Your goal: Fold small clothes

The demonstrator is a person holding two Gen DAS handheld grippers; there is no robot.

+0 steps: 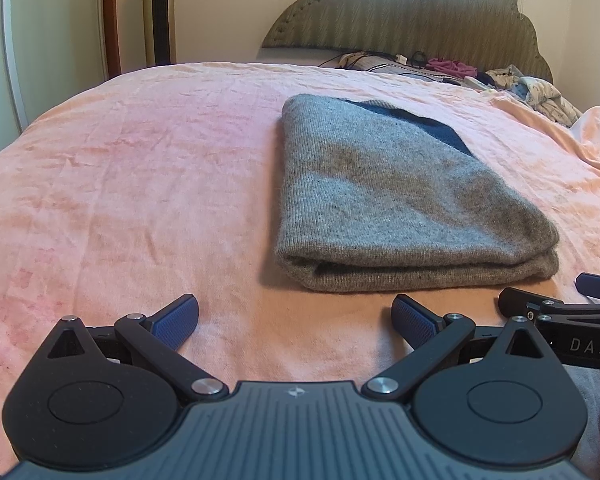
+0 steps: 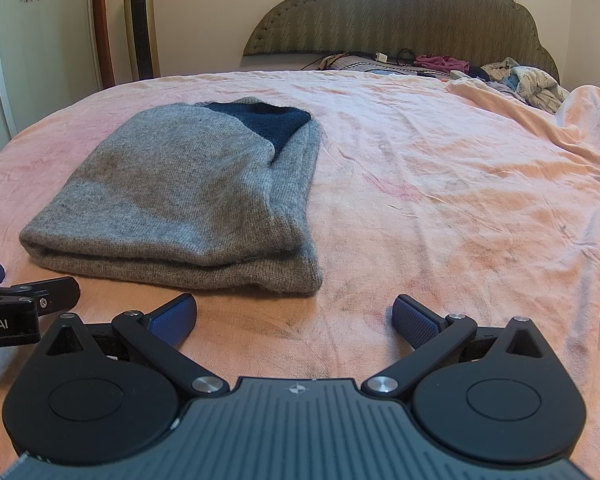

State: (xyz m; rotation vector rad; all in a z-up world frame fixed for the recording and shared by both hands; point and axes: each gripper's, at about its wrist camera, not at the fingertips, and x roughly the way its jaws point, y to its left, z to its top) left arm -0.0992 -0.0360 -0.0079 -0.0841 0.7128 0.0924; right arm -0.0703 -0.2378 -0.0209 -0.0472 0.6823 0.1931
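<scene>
The gray sweater (image 1: pixel 400 200) lies folded on the pink bed (image 1: pixel 140 180), both tools, left (image 1: pixel 295 320) and right (image 2: pixel 295 318), are wide and empty, so next looks like fetching another piece.

we only catch a sliver of the right gripper (image 1: pixel 556 300), rest chopped by the frame edge | same for the left gripper (image 2: pixel 24 292) | pile of crumpled clothes and cables by the green quilted headboard (image 2: pixel 480 68) too small to sort out
</scene>
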